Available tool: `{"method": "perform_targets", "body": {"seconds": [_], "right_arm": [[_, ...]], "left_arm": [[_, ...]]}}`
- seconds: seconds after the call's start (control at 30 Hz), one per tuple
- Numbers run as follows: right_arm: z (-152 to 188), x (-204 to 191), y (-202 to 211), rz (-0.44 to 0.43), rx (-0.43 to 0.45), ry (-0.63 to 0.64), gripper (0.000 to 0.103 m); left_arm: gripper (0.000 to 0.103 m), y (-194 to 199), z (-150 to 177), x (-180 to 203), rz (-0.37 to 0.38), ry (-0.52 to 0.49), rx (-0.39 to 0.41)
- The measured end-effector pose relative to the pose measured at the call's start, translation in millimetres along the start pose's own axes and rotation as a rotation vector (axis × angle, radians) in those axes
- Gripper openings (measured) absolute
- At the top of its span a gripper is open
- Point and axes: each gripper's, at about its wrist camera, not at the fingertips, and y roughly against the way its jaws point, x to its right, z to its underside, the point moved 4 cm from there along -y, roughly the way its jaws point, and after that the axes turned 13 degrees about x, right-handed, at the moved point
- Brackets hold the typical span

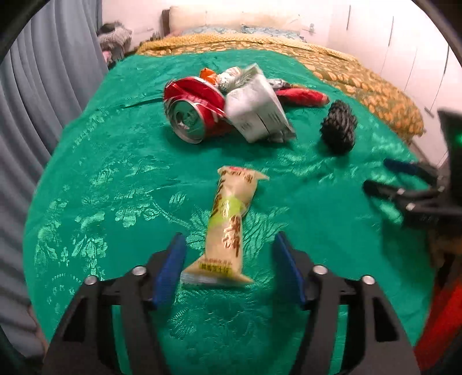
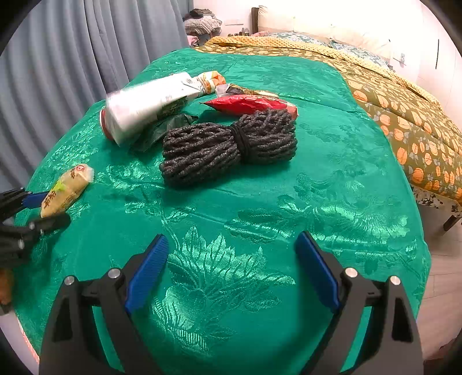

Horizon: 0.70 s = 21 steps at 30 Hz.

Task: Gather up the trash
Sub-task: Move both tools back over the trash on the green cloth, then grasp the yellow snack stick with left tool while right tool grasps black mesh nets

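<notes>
**Left tongs straddle snack wrapper, not yet gripped**

Left tongs (image 1: 228, 268) wide open, empty; yellow snack wrapper (image 1: 228, 225) lies between the jaws on the green cloth (image 1: 115, 178). Right tongs (image 2: 231, 271) wide open, empty, near the rope bundle (image 2: 228, 147). Risk: slick wrapper slides away on closing, or the pads pinch cloth.

Green leaf-patterned cloth (image 2: 260, 216), red can (image 1: 196, 95), dark grey rope (image 2: 228, 144), yellow-green wrapper (image 1: 228, 222).

I see a shiny green floral cloth (image 2: 332, 184) spread over the bed, an orange-patterned quilt (image 2: 404, 115) beyond it, grey curtains (image 1: 43, 95) to the left, and pillows (image 1: 231, 20) at the headboard.
</notes>
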Motion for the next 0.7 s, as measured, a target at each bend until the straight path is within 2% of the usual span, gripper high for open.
{"method": "perform_targets", "body": {"seconds": [0.07, 0.1, 0.43, 0.7], "right_arm": [[0.1, -0.3, 0.0, 0.001, 0.000, 0.001, 0.088], [-0.1, -0.2, 0.0, 0.002, -0.001, 0.002, 0.088], [0.3, -3.4, -1.0, 0.019, -0.006, 0.016, 0.088], [-0.4, 1.5, 1.6, -0.010, 0.006, -0.022, 0.088]], "left_arm": [[0.080, -2.3, 1.2, -3.6, -0.021, 0.012, 0.023], [0.081, -3.3, 0.4, -6.7, -0.015, 0.028, 0.021], [0.085, -8.2, -2.2, -6.9, -0.029, 0.040, 0.013], [0.086, -7.5, -1.8, -6.0, -0.033, 0.039, 0.015]]}}
